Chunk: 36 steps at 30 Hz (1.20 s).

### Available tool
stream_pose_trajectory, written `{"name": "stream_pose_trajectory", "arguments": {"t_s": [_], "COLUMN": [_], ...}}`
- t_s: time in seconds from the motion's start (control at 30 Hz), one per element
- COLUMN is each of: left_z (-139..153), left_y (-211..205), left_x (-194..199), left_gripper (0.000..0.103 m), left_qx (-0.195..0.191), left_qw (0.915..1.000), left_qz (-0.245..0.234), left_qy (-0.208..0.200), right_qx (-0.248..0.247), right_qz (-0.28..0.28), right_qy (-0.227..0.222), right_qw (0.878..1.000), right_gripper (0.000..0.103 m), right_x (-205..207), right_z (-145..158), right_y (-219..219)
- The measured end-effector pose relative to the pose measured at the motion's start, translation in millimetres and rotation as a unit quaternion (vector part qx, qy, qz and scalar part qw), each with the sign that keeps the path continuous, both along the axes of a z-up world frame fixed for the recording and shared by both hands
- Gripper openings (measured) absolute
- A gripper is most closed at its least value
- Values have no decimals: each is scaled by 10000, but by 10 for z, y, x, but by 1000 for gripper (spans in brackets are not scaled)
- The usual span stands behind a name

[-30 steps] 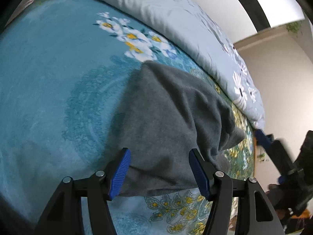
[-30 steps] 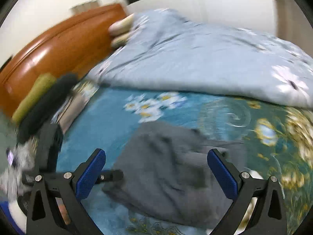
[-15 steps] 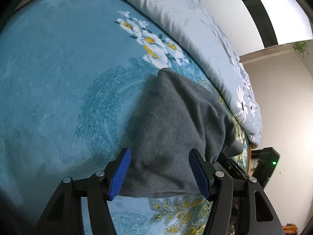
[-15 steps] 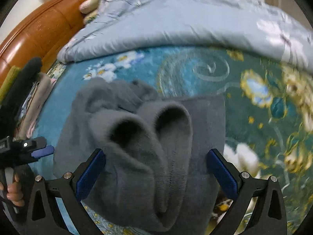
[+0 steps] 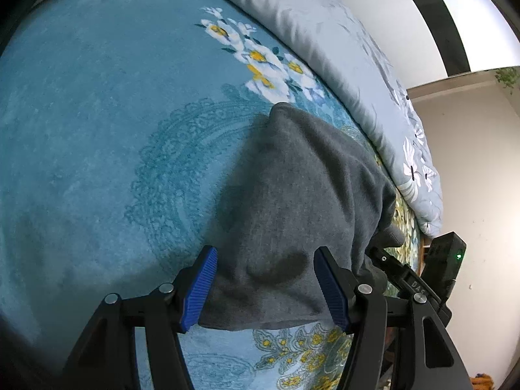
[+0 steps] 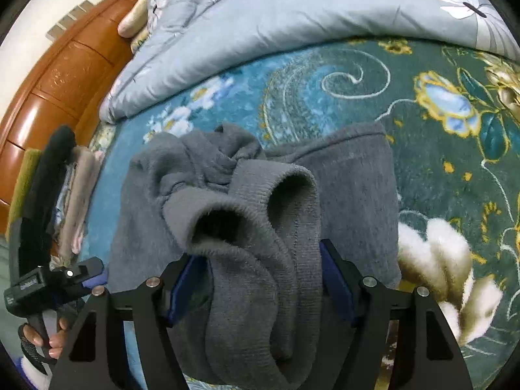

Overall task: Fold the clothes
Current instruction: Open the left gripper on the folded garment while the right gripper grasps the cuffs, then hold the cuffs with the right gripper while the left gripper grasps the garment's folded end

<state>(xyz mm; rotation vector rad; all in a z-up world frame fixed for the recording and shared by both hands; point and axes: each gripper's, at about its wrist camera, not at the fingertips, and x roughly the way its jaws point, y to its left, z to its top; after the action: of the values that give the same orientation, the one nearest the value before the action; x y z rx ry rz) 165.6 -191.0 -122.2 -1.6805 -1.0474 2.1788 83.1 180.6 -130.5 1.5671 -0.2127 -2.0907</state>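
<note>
Right gripper (image 6: 263,286) jaws closing around grey garment's (image 6: 354,188) bunched cuffs, seemingly touching.

The grey garment (image 6: 253,227) buries both blue pads of the right gripper (image 6: 260,289), whose jaws are closing, so contact cannot be confirmed. Its lower folds are cut off at 6 o'clock. Stacked items (image 6: 55,195) at 9 o'clock are indistinct.

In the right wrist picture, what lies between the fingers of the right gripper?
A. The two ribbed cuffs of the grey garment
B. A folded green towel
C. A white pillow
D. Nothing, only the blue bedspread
A: the two ribbed cuffs of the grey garment bunch between the closing fingers of the right gripper.
</note>
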Motion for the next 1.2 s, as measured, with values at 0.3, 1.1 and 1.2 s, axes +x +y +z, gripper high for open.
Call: {"name": "stream_pose_trajectory", "arguments": {"t_s": [0.3,1.1,1.2], "left_z": [16,180,97], "left_y": [-27,347,321], "left_x": [13,-38,-56], "left_gripper": [66,66,66], "left_qx": [2,501,550], "left_qw": [10000,9922,9934], "left_qz": [41,-1038,-962], "left_qy": [16,468,290], "right_qx": [-330,-678,-807], "right_qz": [-399,-1081,-1301], "right_qy": [-42,-473,-556], "right_qw": [9986,9907,9866], "right_gripper": [32,15,16], "right_x": [33,58,48], "right_z": [239,254,146], "right_y": [64,715,803]}}
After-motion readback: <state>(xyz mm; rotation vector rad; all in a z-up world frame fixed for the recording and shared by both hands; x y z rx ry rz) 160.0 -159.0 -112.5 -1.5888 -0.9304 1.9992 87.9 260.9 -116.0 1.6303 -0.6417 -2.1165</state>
